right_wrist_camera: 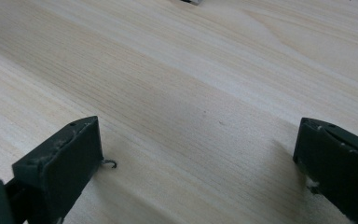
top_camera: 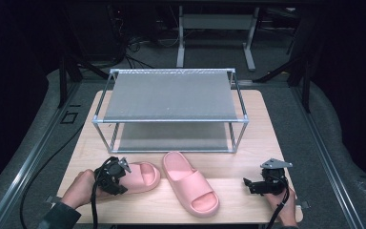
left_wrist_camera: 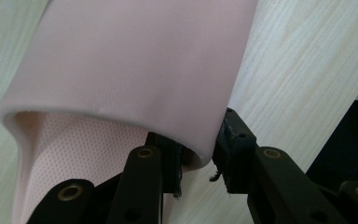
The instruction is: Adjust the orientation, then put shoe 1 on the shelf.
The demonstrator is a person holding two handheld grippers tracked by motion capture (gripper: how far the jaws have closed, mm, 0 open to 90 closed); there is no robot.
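Left gripper [top_camera: 118,172]: jaws pinching the band edge of the left slipper [top_camera: 140,175], one jaw inside, one outside; slipper flat on the table [top_camera: 248,200], long axis crosswise, parallel to the rack's [top_camera: 171,98] front, just in front of it; second slipper [top_camera: 190,187] beside, toe towards the person; right gripper [top_camera: 246,182] jaws spread, empty, over bare wood, right of the rack's front.
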